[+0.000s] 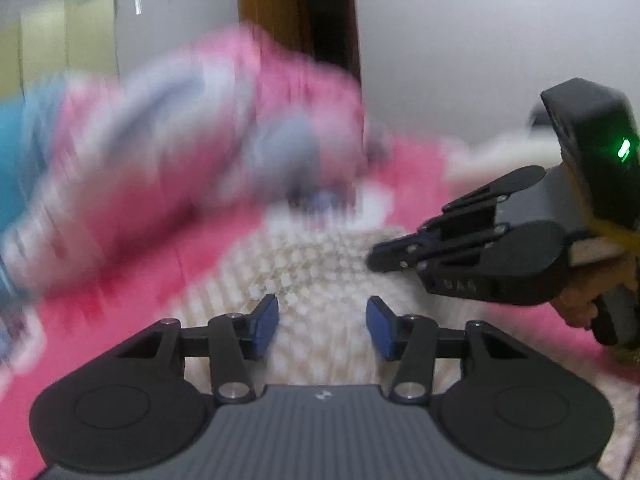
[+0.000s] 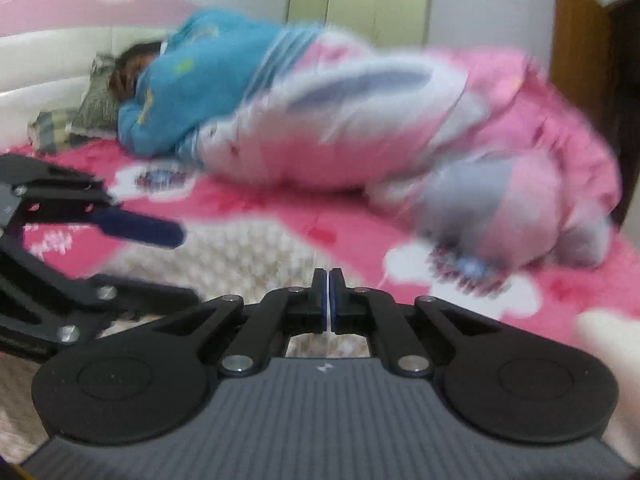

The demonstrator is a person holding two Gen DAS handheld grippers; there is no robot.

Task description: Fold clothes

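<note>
1. Left gripper (image 1: 322, 328): bottom centre of the left wrist view, blue pads parted, nothing between them; it hangs over the cream knit garment (image 1: 320, 264) without touching it.
2. Right gripper (image 2: 329, 300): bottom centre of the right wrist view, jaws pressed together and holding nothing; in the left wrist view it shows at right of frame, tip just above the knit.
3. Cream knit garment: spread on the pink bedspread (image 2: 340, 224), centre of both views. Blur hides its outline, so sleeves and edges cannot be told.
4. Background: a person in a blue top (image 2: 200, 76) lies at upper left of the right wrist view, beside a pink quilt (image 2: 520, 120) at upper right.
5. Progress, as judged: early. No fold is visible, neither gripper has cloth; gripping an edge and all folding remain.
</note>
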